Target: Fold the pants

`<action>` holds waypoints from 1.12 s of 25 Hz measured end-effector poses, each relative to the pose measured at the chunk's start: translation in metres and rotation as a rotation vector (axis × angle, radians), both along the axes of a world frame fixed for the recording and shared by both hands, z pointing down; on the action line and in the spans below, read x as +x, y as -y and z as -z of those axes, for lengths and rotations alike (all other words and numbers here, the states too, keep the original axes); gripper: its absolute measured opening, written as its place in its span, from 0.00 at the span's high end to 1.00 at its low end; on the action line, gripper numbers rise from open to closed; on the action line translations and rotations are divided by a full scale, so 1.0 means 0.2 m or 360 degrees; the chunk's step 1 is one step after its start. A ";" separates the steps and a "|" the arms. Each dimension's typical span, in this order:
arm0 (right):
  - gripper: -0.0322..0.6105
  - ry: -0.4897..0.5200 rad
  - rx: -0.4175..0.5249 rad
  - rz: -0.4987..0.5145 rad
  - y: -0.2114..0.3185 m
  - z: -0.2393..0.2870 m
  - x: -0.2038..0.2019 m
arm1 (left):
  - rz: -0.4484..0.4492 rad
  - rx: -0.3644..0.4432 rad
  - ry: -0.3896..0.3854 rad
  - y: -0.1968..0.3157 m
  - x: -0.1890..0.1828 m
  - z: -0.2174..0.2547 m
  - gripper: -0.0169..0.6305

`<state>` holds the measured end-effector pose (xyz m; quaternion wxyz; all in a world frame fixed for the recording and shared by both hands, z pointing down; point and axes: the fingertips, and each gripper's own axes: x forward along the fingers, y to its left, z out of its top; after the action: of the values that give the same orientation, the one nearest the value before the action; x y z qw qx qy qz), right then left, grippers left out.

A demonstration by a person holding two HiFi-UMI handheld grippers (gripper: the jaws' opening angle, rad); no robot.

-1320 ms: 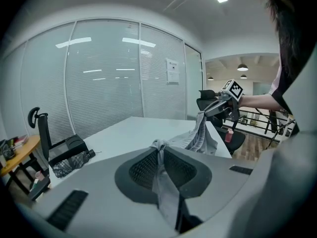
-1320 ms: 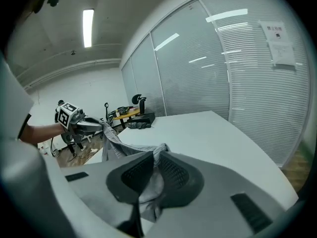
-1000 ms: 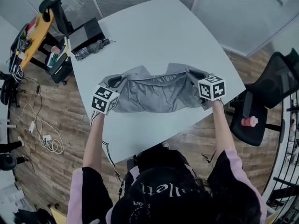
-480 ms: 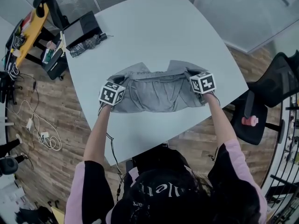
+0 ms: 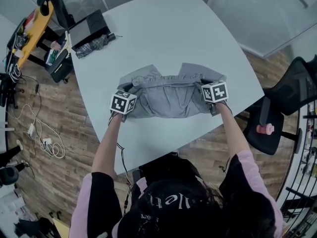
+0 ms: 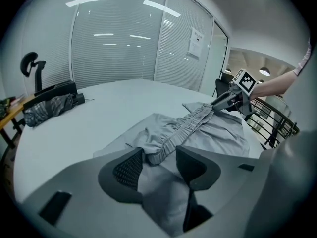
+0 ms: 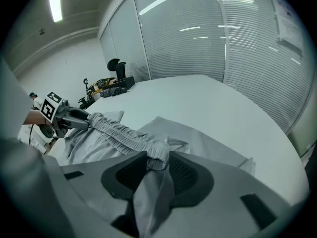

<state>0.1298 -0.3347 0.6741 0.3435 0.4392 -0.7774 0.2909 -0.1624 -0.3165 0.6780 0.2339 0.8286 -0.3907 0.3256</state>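
The left tongs point(image 6: 157, 163) and right tongs point(image 7: 157, 168), two, have just been opening; one pants point(image 5: 171, 95) lies loose between their jaws, on one worktop point(image 5: 163, 38)

The right gripper point(image 7: 157, 158) is easing its jaws open, the waistband of the grey pants point(image 7: 198, 135) lying loose between them on the white table point(image 7: 208, 95).

Worn: black top point(image 5: 101, 202) with pink sleeve panels, pale lettering on it. Units: left gripper point(image 6: 158, 163) and right gripper point(image 7: 157, 168), grey shells, dark textured pads, black-and-white marker cubes.
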 end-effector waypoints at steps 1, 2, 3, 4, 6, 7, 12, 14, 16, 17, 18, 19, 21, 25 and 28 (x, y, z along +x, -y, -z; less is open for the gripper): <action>0.72 0.0009 0.0000 0.0002 0.00 0.01 0.00 | 0.0006 0.0025 0.0007 0.00 -0.01 0.02 0.63; 0.70 0.0016 0.0003 0.0006 -0.01 0.02 -0.01 | 0.0016 0.0054 0.0015 0.00 -0.02 0.04 0.62; 0.68 0.0024 0.0009 0.0010 -0.02 0.03 -0.02 | 0.0029 0.0080 0.0017 0.00 -0.03 0.06 0.62; 0.67 0.0033 0.0019 0.0013 -0.02 0.05 -0.02 | 0.0042 0.0100 0.0010 0.00 -0.04 0.08 0.62; 0.65 0.0058 0.0046 0.0012 -0.04 0.09 -0.03 | 0.0070 0.0132 -0.0021 -0.01 -0.05 0.13 0.62; 0.65 0.0076 0.0061 0.0010 -0.05 0.11 -0.03 | 0.0082 0.0148 -0.0040 -0.02 -0.05 0.16 0.62; 0.65 0.0151 0.0164 0.0010 -0.11 0.25 -0.07 | 0.0139 0.0241 -0.0148 -0.09 -0.05 0.31 0.62; 0.65 0.0172 0.0212 0.0024 -0.15 0.31 -0.09 | 0.0148 0.0280 -0.0186 -0.13 -0.04 0.37 0.62; 0.65 0.0193 0.0262 0.0042 -0.19 0.38 -0.11 | 0.0150 0.0320 -0.0211 -0.18 -0.02 0.44 0.62; 0.65 0.0201 0.0285 0.0050 -0.22 0.41 -0.12 | 0.0149 0.0340 -0.0221 -0.21 -0.01 0.48 0.62; 0.65 0.0211 0.0307 0.0058 -0.25 0.44 -0.13 | 0.0145 0.0360 -0.0231 -0.24 0.00 0.51 0.62; 0.65 0.0224 0.0327 0.0064 -0.28 0.47 -0.14 | 0.0141 0.0380 -0.0245 -0.27 0.02 0.55 0.62; 0.65 0.0264 0.0368 0.0065 -0.35 0.54 -0.16 | 0.0136 0.0419 -0.0283 -0.35 0.05 0.62 0.62; 0.68 0.0346 0.0425 0.0062 -0.49 0.63 -0.20 | 0.0151 0.0483 -0.0371 -0.50 0.11 0.76 0.62; 0.70 0.0408 0.0452 0.0082 -0.62 0.69 -0.23 | 0.0154 0.0508 -0.0412 -0.63 0.15 0.83 0.62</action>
<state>0.0832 -0.2102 0.5353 0.1836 0.4226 -0.8590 0.2230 -0.1322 -0.1901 0.5118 0.1633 0.8704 -0.4433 0.1388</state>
